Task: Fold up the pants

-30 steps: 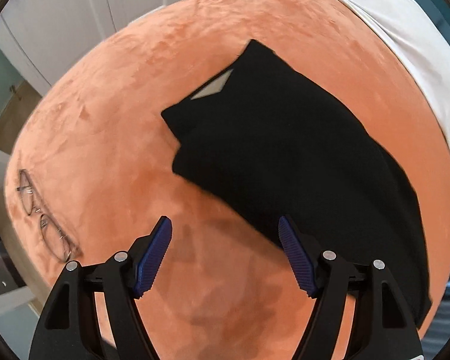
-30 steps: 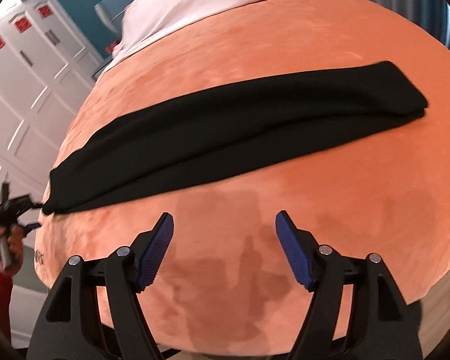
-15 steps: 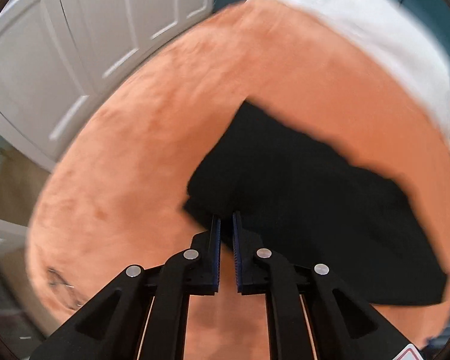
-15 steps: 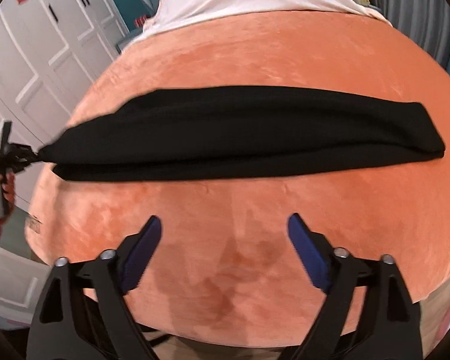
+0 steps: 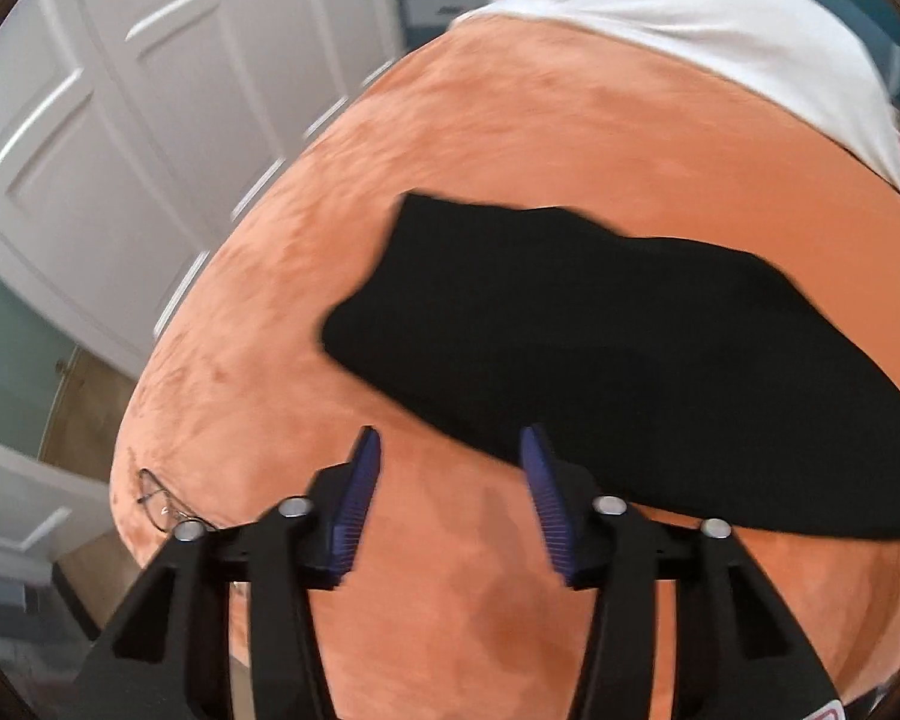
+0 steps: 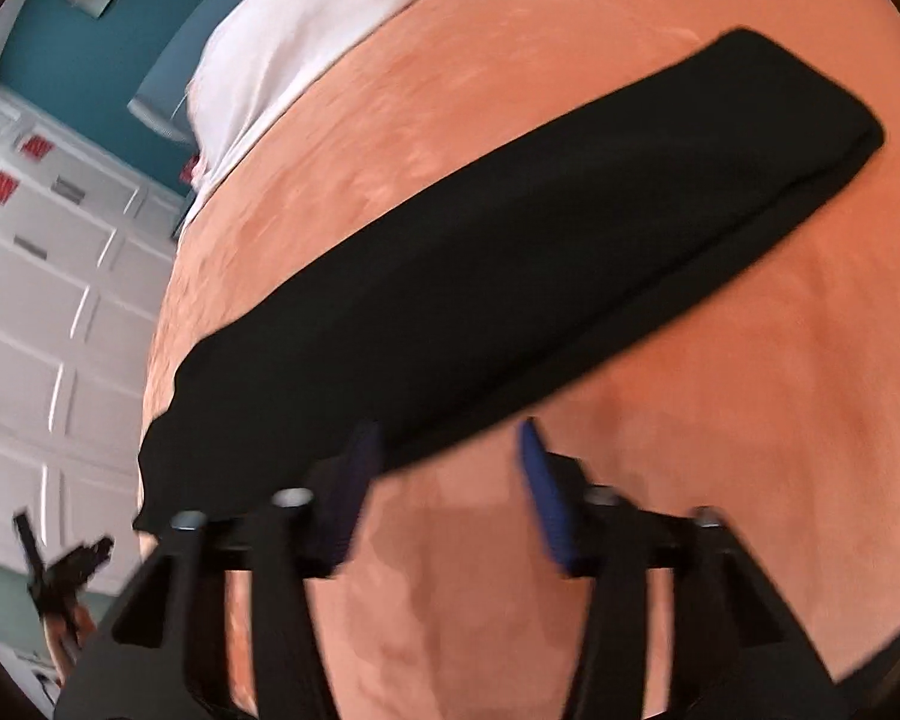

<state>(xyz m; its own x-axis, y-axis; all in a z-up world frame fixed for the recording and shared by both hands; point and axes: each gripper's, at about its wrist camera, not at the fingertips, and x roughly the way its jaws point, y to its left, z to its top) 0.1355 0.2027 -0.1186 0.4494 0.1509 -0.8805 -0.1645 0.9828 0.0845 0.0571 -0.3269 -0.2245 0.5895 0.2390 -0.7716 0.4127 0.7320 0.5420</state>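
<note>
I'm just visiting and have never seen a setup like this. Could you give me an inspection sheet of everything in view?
Surface: orange blanket over a bed, soft and mottled.
Job's things: black pants lie in a long folded strip on the blanket; neither tool holds them.
Clutter: glasses near the blanket's edge.
Grippers: left tool open over the blanket beside the pants' edge; right tool open, one finger in front of the pants' near edge.
Cables: nothing seen.
Surroundings: white sheet past the blanket, white doors, teal wall.
</note>
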